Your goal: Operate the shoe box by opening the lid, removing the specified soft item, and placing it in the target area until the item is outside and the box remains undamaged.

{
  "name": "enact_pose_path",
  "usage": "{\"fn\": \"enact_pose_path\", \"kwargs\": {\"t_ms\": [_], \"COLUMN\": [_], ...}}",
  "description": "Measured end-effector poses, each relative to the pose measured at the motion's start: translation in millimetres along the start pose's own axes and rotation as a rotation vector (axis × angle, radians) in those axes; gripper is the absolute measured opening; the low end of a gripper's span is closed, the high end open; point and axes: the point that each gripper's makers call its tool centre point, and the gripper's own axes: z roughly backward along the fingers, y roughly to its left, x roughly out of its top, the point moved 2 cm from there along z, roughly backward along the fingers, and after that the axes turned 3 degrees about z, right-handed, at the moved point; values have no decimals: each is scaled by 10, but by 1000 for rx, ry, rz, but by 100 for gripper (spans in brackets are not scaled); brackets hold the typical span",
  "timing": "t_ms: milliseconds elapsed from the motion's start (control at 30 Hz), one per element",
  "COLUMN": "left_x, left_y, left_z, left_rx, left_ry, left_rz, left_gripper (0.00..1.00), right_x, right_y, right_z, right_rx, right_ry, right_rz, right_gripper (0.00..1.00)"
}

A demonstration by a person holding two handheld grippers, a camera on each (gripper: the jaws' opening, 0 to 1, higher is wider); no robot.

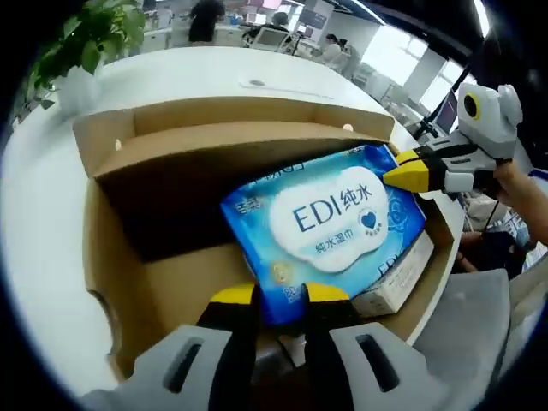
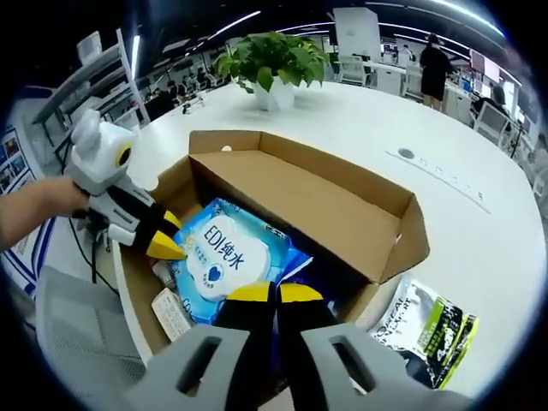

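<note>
Left gripper [image 1: 279, 295] clamped on wipes pack [image 1: 330, 223] edge | right gripper [image 2: 274, 293] pinches opposite edge, likely sharing the limp pack's weight | pack inside open shoe box [image 1: 116, 257], tilted over smaller box [image 1: 396, 281] | lid folded back.

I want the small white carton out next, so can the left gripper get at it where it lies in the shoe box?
Probably not yet: the blue wipes pack lies over most of the white carton, and the left gripper is shut on that pack.
</note>
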Motion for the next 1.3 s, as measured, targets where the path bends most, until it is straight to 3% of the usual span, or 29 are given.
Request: {"fn": "enact_pose_path", "kwargs": {"t_ms": [300,600,1000,1300], "left_x": [73,128,270,442], "left_y": [7,-51,-267,-535], "left_z": [8,139,322,406], "left_rx": [96,121,95,52], "left_ry": [-19,-56,-120,-161], "left_rz": [-43,-32,-33,-60], "left_gripper": [1,0,0,0], "right_x": [23,73,146,162], "right_y": [28,53,-22,-159], "right_z": [44,160,434,694], "right_rx": [12,20,12,-20], "right_ry": [-17,-45,-85,-111], "right_rz": [-45,-87,-130,-167], "right_gripper": [0,0,0,0]}}
